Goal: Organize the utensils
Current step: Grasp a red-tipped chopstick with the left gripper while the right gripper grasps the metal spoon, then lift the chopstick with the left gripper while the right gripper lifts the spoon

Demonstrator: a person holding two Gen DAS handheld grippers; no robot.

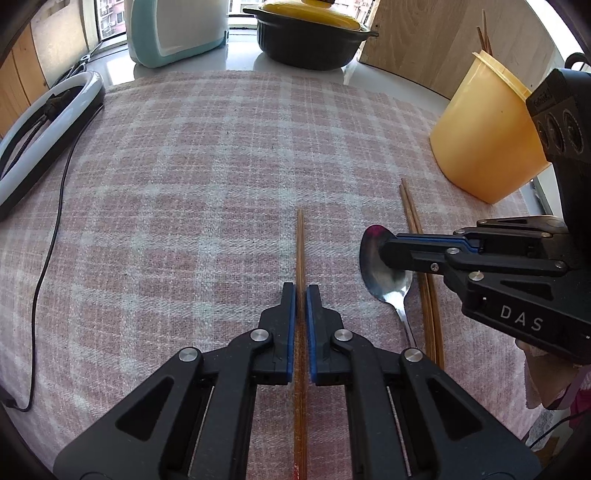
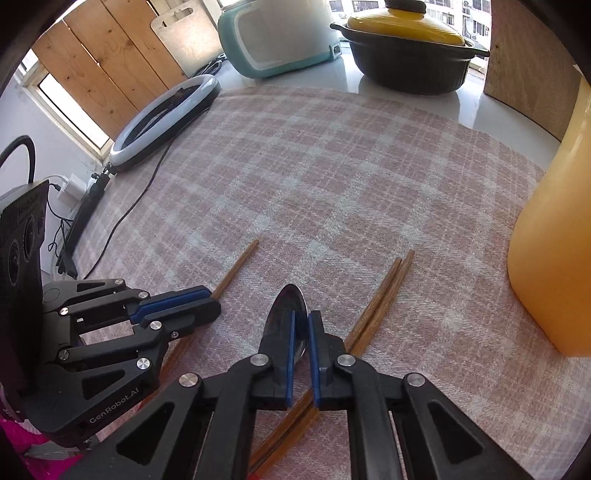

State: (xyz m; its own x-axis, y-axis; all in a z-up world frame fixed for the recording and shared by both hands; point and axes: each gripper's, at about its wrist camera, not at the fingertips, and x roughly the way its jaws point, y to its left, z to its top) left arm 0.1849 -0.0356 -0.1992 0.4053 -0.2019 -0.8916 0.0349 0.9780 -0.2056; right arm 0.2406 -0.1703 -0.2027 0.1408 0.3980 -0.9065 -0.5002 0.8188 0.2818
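My left gripper (image 1: 300, 291) is shut on a pair of brown chopsticks (image 1: 300, 243) that lies along the pink plaid cloth (image 1: 184, 177). My right gripper (image 2: 301, 317) is shut on a metal spoon (image 2: 286, 306) at its bowl; in the left wrist view the spoon (image 1: 391, 291) lies on the cloth under that gripper (image 1: 384, 251). A second pair of chopsticks (image 1: 417, 236) lies right of the spoon, also seen in the right wrist view (image 2: 384, 295). A yellow holder cup (image 1: 484, 133) with chopsticks in it stands at the right.
A ring light (image 1: 48, 125) with a black cable (image 1: 51, 243) lies at the left. A teal appliance (image 1: 177, 29) and a black pot with a yellow lid (image 1: 306, 37) stand at the back. A wooden board (image 1: 424, 37) leans behind the cup.
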